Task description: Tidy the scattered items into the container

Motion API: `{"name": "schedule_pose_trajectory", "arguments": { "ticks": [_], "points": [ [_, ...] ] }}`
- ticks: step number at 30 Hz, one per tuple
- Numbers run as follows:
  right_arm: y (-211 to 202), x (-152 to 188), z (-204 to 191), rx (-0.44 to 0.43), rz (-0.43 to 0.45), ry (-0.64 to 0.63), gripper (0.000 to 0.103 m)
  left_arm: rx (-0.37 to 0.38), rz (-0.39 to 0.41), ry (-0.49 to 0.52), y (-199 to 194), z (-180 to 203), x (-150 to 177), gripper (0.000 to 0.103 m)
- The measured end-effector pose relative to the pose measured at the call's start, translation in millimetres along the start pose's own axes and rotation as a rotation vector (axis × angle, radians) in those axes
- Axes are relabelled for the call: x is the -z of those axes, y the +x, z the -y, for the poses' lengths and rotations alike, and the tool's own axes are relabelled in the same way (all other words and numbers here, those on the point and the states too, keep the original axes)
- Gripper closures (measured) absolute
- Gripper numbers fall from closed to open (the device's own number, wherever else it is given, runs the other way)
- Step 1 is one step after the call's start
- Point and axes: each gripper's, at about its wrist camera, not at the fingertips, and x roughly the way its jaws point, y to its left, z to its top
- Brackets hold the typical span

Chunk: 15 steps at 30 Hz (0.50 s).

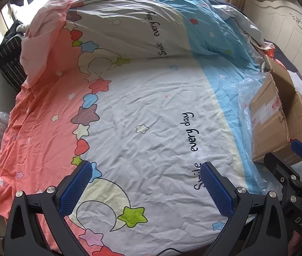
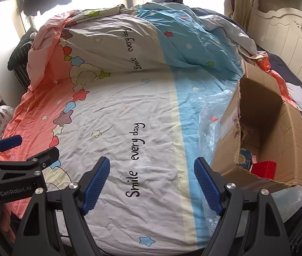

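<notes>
Both tongs hang spread and empty over the bed: the left tongs [image 1: 145, 188] above the white middle of the patterned bedsheet [image 1: 151, 111], the right tongs [image 2: 152, 183] above the same sheet, nearer the blue stripe. Neither pair pinches anything.

The container, an open cardboard box [image 2: 287, 128], sits at the right side of the bed on a crinkled clear plastic sheet [image 2: 210, 132]. Inside it, low at the near corner, lie a red box [image 2: 265, 169] and a blue-and-yellow packet [image 2: 244, 159]. No loose item shows anywhere on the flat part of the sheet in either view, so the tidying looks finished or close to it; anything left would have to be hidden under the heaped quilt [image 2: 119, 42] at the far end, and that cannot be told from here.

Risks from here, as I judge them:
- The box has a torn, ragged near wall and upright flaps; a spread finger could catch a flap and tip or drag the box.
- The plastic under it looks slippery, so a nudge may slide the box toward the bed's edge.
- The two tongs sit close side by side and could knock together if both move toward the box.
</notes>
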Motion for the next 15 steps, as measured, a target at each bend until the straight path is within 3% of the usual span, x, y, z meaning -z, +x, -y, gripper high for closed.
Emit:
{"name": "schedule_pose_trajectory", "arguments": {
  "ticks": [15],
  "points": [
    [10.0,-4.1,-72.8,-0.066,-0.007,-0.098,0.025,-0.032,-0.012,-0.098,-0.5,-67.8,21.1,0.000]
  ]
}}
